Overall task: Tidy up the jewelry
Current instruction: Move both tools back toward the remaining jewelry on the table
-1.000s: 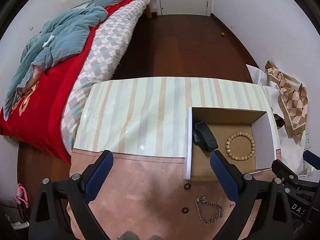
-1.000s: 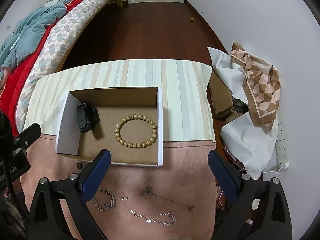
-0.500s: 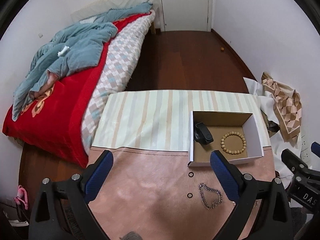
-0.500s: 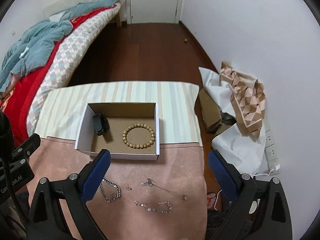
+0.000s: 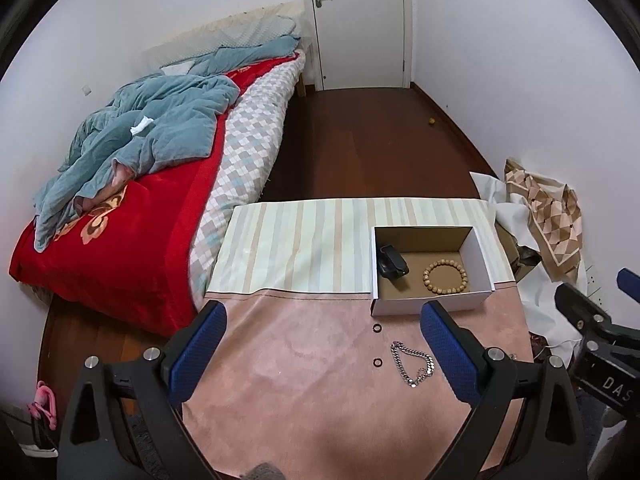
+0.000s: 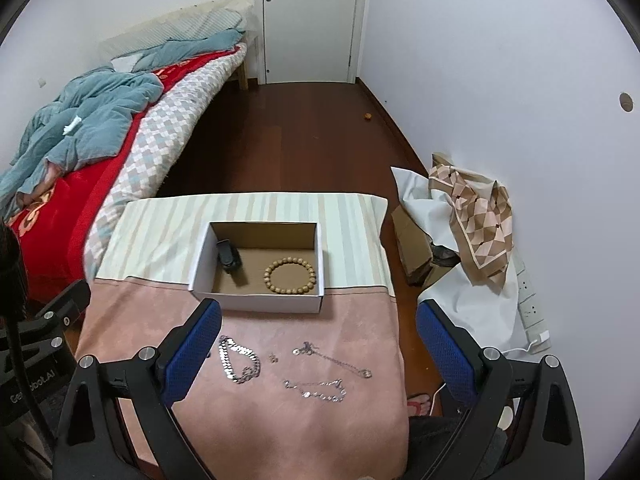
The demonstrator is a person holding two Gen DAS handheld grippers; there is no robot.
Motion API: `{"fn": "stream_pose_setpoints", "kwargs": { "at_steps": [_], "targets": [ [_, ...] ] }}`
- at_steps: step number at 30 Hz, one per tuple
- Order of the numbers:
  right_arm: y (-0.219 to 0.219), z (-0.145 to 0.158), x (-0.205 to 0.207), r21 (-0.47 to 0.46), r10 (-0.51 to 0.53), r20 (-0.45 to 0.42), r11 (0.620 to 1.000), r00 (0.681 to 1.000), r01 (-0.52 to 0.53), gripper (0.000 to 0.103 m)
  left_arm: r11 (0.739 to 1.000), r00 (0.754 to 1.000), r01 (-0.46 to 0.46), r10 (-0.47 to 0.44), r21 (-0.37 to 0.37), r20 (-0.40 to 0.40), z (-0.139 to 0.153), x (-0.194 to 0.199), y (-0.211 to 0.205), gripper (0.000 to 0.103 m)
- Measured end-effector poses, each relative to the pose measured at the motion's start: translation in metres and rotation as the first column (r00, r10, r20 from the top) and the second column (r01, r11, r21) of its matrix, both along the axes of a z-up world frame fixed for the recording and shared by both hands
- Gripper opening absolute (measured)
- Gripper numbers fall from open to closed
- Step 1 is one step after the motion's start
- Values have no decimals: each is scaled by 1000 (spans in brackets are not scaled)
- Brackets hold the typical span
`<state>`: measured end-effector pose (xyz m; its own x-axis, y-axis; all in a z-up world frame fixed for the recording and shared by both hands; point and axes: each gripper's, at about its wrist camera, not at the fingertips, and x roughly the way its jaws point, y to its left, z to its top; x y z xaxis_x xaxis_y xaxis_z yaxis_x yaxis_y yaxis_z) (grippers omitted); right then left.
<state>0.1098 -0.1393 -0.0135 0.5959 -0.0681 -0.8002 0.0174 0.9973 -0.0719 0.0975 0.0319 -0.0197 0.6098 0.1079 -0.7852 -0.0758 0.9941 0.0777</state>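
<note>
A white cardboard box (image 5: 432, 305) (image 6: 256, 304) stands on the table and holds a wooden bead bracelet (image 5: 445, 277) (image 6: 290, 276) and a black band (image 5: 392, 267) (image 6: 229, 256). In front of it on the pink cloth lie a thick silver chain (image 5: 414, 363) (image 6: 238, 360), two small black rings (image 5: 376, 327), a small stud (image 6: 273, 357) and two thin chains (image 6: 332, 360) (image 6: 316, 388). My left gripper (image 5: 322, 340) is open and empty, high above the cloth. My right gripper (image 6: 318, 340) is open and empty, also held high.
The table (image 5: 296, 240) has a striped cover at the back and pink cloth in front. A bed (image 5: 132, 216) stands left of it. Paper, a patterned bag (image 6: 476, 216) and a carton lie on the floor at the right. A door (image 6: 308, 20) is at the far end.
Both grippers have risen and drawn back from the table, so the box and jewelry look smaller and more of the room shows. Nothing on the table has moved.
</note>
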Motion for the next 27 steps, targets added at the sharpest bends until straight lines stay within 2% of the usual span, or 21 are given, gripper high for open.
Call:
{"fn": "stream_pose_setpoints", "kwargs": {
  "at_steps": [4,7,10,15,16,18,20,22,27],
  "targets": [
    [-1,-2,-7,27,0,-5,1000,1000,0,99,1000,1000,-17,17,-5,-6,-2,-5,3,99],
    [-5,-15,-6,66,-6,-30,998,1000,8,99,998,997,-58,59,28,-43,-17,-2,7,99],
    [-16,-44,-3,136,-11,-104,990,995,25,99,994,990,-99,104,50,-93,-44,0,15,99],
    [-33,-110,2,219,-32,-237,972,971,85,98,986,967,-138,155,97,-203,-99,2,26,99],
    [-37,-121,2,227,-42,-255,969,966,102,96,984,962,-140,161,106,-221,-108,2,27,99],
    [-44,-143,2,249,-53,-287,960,956,128,82,982,953,-140,169,130,-253,-126,3,26,99],
    [-45,-163,5,277,-36,-318,952,947,129,76,980,943,-145,179,136,-281,-140,3,26,99],
    [-37,-180,11,286,-7,-332,952,943,107,75,976,934,-152,194,156,-301,-154,5,28,99],
    [-1,-221,29,258,65,-364,966,929,34,58,964,916,-167,229,206,-330,-174,11,35,99]
  ]
}}
